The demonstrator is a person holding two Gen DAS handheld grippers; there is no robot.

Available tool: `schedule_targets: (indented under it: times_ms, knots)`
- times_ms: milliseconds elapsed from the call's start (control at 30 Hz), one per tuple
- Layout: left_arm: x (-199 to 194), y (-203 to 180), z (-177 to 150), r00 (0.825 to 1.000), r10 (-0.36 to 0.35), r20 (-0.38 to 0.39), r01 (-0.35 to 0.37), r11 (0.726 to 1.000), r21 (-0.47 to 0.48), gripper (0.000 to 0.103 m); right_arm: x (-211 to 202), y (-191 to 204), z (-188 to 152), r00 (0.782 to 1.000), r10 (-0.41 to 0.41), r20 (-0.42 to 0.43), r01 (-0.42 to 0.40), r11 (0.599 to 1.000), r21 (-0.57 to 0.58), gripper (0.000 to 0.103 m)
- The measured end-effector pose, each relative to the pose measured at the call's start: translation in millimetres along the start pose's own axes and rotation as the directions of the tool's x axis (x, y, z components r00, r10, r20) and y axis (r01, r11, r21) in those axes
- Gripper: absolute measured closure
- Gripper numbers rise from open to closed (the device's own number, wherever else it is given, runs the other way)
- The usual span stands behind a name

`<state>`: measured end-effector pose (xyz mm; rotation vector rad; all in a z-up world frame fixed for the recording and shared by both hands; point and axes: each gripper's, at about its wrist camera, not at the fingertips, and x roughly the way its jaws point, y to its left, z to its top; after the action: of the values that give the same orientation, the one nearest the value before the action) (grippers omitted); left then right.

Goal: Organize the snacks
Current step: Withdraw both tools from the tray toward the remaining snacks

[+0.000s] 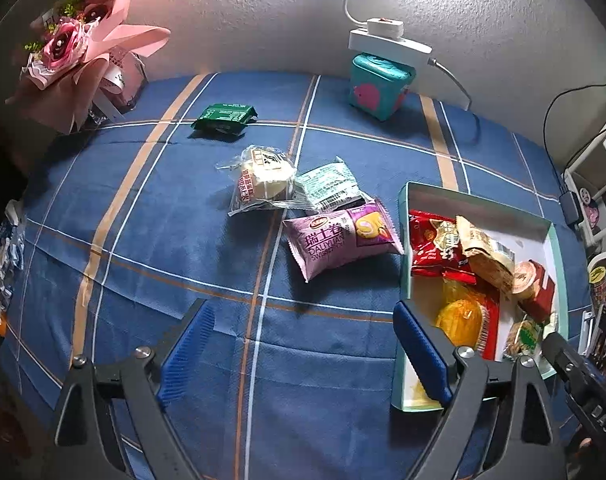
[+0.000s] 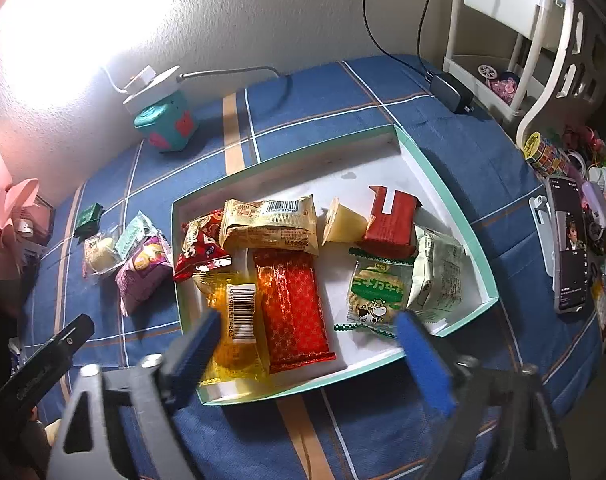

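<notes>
A shallow teal-rimmed box [image 2: 459, 216] holds several snack packs, among them a red patterned bar [image 2: 295, 312], a yellow pack [image 2: 235, 320] and a green-and-white biscuit pack [image 2: 377, 292]. My right gripper [image 2: 309, 348] hangs open just above the box's near side, with nothing between its blue pads. My left gripper [image 1: 303, 344] stands open over bare blue cloth. Beyond it lie a purple Swiss roll pack [image 1: 339, 240], a clear-wrapped white cake [image 1: 263, 180], a pale green pack [image 1: 329, 186] and a dark green pack [image 1: 225, 118]. The box [image 1: 403, 240] is to the left gripper's right.
A teal cube [image 1: 379, 88] with a white power strip on top stands by the wall. A pink bouquet [image 1: 75, 52] fills the far left corner. A phone [image 2: 569, 240], a charger [image 2: 451, 90], a white rack [image 2: 515, 40] and small clutter crowd the right edge.
</notes>
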<state>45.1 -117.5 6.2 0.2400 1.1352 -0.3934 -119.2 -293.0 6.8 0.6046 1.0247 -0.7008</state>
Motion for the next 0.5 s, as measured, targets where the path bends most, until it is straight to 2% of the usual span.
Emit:
schedule_targets:
  times_ms: [33, 500]
  knots:
    - [0.8, 0.3, -0.4, 1.0, 0.007, 0.001, -0.007, 1.0, 0.0, 0.01, 0.1, 0.7, 0.0, 1.0, -0.001, 0.003, 0.001, 1.0, -0.005, 0.0]
    - [3.9, 3.0, -0.9, 0.998, 0.06, 0.006, -0.06, 0.998, 0.015, 0.008, 2.2, 9.3, -0.7, 1.0, 0.0, 0.005, 0.0, 0.999, -0.041, 0.0]
